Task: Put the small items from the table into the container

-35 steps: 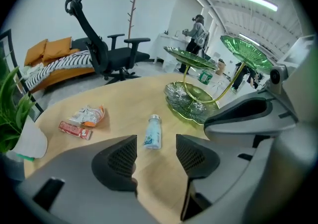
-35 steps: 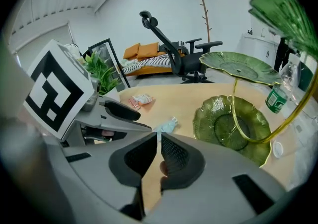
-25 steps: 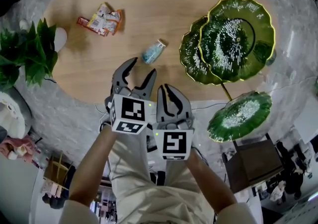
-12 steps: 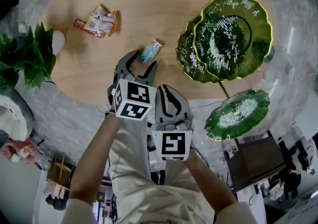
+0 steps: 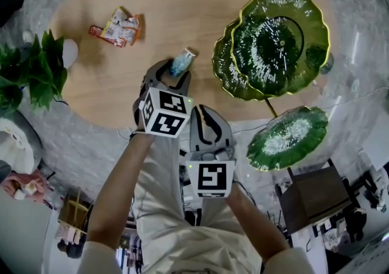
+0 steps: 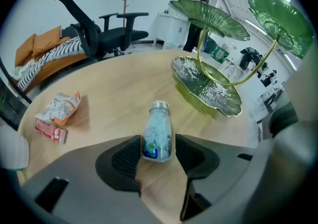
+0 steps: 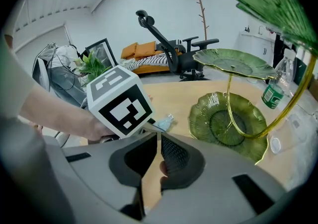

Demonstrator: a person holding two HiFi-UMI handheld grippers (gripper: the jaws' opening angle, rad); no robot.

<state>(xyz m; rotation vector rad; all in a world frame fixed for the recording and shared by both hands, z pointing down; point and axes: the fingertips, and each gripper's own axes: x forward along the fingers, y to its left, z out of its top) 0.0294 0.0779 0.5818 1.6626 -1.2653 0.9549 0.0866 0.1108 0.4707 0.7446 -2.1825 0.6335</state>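
The left gripper (image 6: 158, 143) was lowered, jaws parted astride the bottle (image 6: 158, 121) (right gripper (image 7: 159, 141) clenched, empty), readied for grasping.

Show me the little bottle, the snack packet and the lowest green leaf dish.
small bottle (image 6: 157, 138), left gripper view, on its labelled body.
snack packet (image 6: 60, 108), left gripper view, on its crumpled middle.
leaf dish (image 6: 218, 96), left gripper view, on its bare inner surface.

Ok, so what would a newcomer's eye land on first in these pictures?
The glossy green leaf-shaped dishes on their gold stem, tiered at the right end of the wooden table, dominate. Next comes the left gripper, jaws open on either side of a small bottle lying on that table. Crumpled snack packets sit at the far left.
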